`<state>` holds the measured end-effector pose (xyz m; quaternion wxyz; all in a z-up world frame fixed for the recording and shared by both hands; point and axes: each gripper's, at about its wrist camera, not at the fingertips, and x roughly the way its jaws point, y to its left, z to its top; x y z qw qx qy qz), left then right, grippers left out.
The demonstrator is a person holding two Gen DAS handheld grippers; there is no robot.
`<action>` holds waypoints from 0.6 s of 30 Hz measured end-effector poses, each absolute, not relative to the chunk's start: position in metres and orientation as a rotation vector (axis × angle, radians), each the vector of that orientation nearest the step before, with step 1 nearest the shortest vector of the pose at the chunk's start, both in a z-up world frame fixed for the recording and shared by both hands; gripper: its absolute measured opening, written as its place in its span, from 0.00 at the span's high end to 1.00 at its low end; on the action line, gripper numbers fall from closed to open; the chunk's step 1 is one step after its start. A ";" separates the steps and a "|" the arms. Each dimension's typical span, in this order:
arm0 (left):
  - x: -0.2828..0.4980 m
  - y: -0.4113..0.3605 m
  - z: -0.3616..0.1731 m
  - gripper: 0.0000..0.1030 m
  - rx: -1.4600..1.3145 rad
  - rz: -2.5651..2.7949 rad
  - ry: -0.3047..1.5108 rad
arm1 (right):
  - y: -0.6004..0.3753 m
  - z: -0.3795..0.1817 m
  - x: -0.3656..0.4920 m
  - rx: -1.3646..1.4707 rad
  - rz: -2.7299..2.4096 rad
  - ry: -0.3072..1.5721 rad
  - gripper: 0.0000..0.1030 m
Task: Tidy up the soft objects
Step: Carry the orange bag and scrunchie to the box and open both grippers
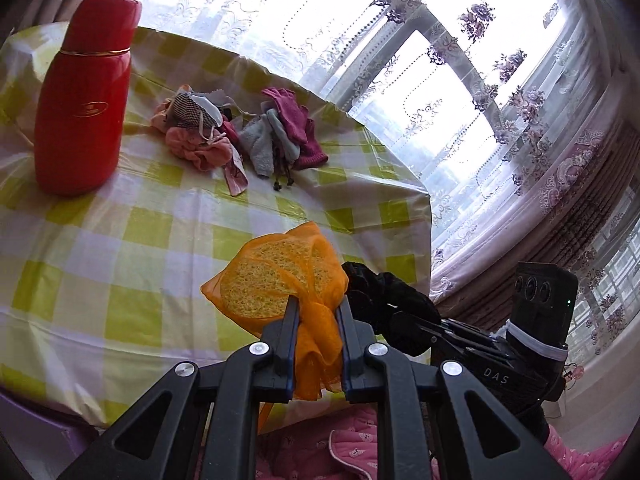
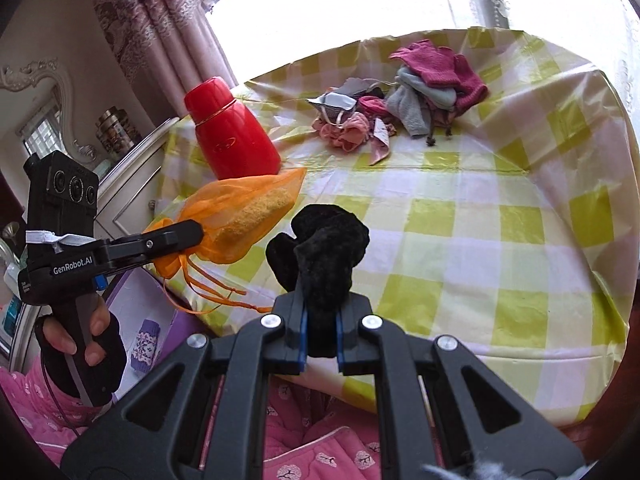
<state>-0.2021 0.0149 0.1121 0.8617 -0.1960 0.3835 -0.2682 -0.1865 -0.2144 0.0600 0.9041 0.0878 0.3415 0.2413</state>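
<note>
Setting: I am working at a table under a glossy yellow-green and white checked tablecloth (image 2: 460, 216), lace-curtained windows glowing behind its far edge.
Left gripper (image 1: 316, 308): I am pinching the gathered neck of a sheer orange drawstring pouch holding a yellow sponge (image 1: 272, 276), jaws closed on the fabric, the pouch hanging above the near edge.
Right gripper (image 2: 320, 316): I am clamping a fuzzy black fabric piece (image 2: 320, 248), jaws nearly together, just beside the pouch and also over the near edge.
Pile: a heap of pink, grey and magenta soft items (image 1: 240, 132) is lying toward the far edge.
Bottle: a red insulated flask with a gold band (image 1: 84, 96) is standing near the left edge.
Step, as I judge it: I am carrying both soft things toward a sorting place.
Doing it well: I am keeping both grips firm, holding the dangling orange strings (image 2: 208, 280) clear of the flask, and lowering each item fully before letting go.
</note>
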 end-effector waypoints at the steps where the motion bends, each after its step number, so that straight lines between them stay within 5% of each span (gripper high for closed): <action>1: -0.206 0.022 0.113 0.84 -0.404 -0.548 0.804 | -0.206 0.063 -0.187 0.160 0.518 0.704 0.88; 18: -0.309 0.129 0.121 0.84 -0.230 -0.133 0.743 | -0.030 0.072 -0.207 -0.200 0.911 0.707 0.88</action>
